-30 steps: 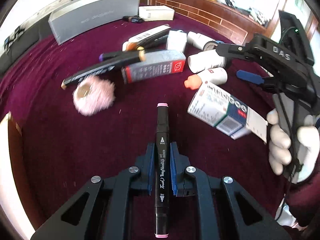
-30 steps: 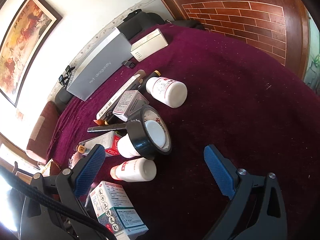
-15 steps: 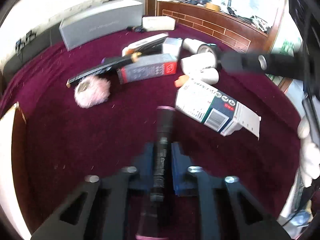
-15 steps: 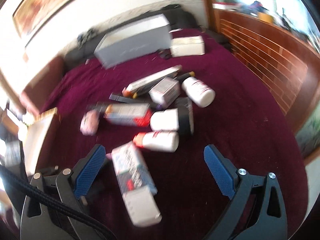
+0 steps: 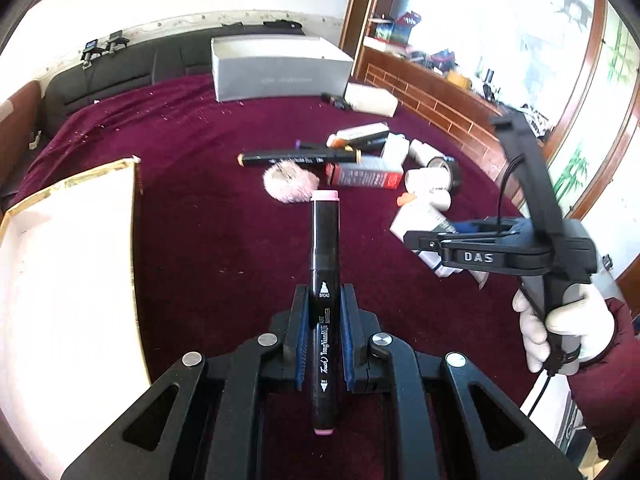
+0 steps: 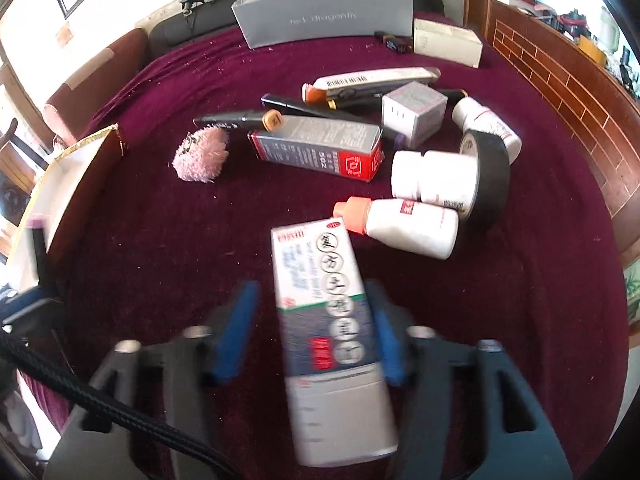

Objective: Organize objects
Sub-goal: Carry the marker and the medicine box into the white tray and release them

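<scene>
My left gripper [image 5: 325,296] is shut on a black marker with pink ends [image 5: 325,240], held above the maroon cloth. An open white box with a gold rim [image 5: 134,240] lies just to its left. My right gripper [image 6: 310,304], held by a gloved hand [image 5: 560,328], straddles a white, blue and green medicine carton [image 6: 324,312] lying on the cloth. Its jaws are closing. The right pad [image 6: 384,332] is at the carton's edge, while the left pad [image 6: 236,328] still stands a gap away. The carton is blurred.
Behind the carton lie an orange-capped white bottle [image 6: 404,226], a white bottle [image 6: 432,180] inside a black tape roll [image 6: 492,176], a red-and-grey carton [image 6: 320,148], a pink fluffy ball [image 6: 202,154], markers [image 6: 240,120] and small boxes. A long grey box [image 6: 324,12] stands at the back.
My left gripper has risen and swung left with the marker, bringing the white box into view. My right gripper has rolled, moved over the medicine carton and narrowed its jaws around it.
</scene>
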